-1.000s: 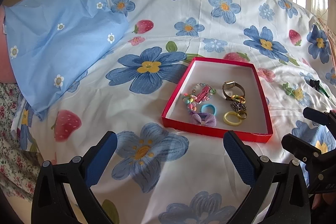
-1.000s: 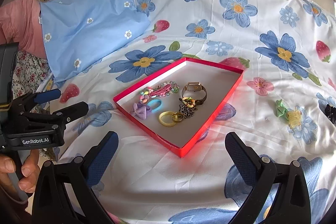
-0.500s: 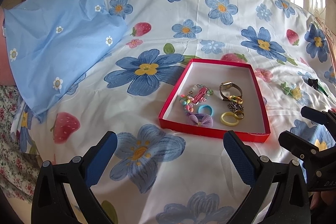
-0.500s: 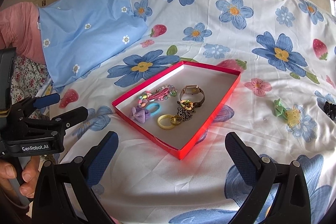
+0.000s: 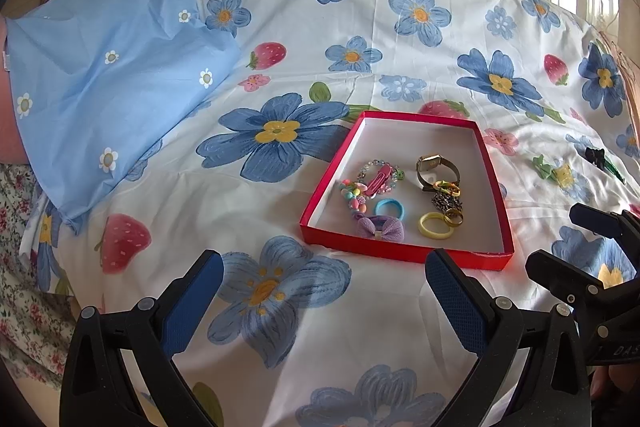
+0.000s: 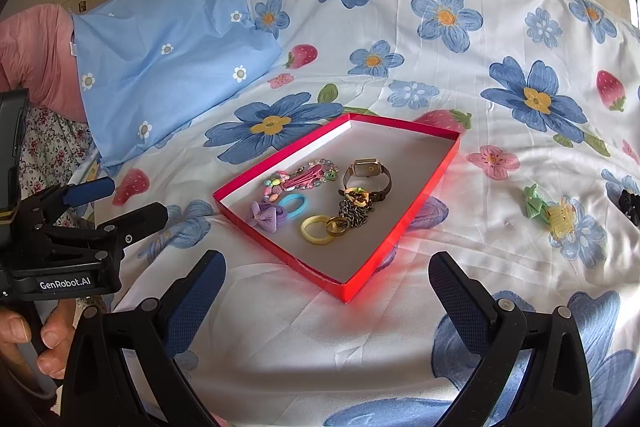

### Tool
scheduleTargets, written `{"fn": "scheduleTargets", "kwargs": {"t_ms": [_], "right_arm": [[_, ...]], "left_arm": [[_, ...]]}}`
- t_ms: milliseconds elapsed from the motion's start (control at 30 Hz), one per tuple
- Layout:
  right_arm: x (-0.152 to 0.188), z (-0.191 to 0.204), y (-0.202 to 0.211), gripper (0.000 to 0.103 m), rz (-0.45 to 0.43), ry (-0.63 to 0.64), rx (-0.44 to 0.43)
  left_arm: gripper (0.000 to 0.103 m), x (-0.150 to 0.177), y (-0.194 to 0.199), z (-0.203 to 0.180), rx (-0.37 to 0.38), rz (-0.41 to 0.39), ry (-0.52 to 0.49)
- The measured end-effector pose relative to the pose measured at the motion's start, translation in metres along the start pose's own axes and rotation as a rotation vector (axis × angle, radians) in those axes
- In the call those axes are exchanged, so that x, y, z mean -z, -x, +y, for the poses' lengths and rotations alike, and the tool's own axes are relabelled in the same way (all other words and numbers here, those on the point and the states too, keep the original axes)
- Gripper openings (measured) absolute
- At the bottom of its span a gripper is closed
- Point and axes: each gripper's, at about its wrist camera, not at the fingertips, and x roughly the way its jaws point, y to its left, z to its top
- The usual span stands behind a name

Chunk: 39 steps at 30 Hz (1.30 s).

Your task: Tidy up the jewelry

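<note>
Here, from left to right: my left gripper (image 5: 322, 301) hovers low over the bedsheet (image 5: 256, 39), jaws spread wide and empty, with the red tray (image 5: 404, 254) ahead and slightly right. My right gripper (image 6: 326, 301) hovers too, also wide open and empty. Loose on the sheet, ahead and well right of it, lie a green bow clip (image 6: 534, 201), a yellow claw clip (image 6: 560, 218) and a black piece (image 6: 630, 203). I judge my right hand nearer them.
</note>
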Motion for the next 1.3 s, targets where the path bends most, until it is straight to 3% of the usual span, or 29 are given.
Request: {"fn": "scheduleTargets", "kwargs": {"t_ms": [1300], "right_arm": [[-0.0001, 0.0004, 0.0001, 0.102, 0.0, -0.006, 0.0]], "left_arm": [[0.102, 0.0012, -0.0015, 0.0, 0.009, 0.001, -0.014]]}}
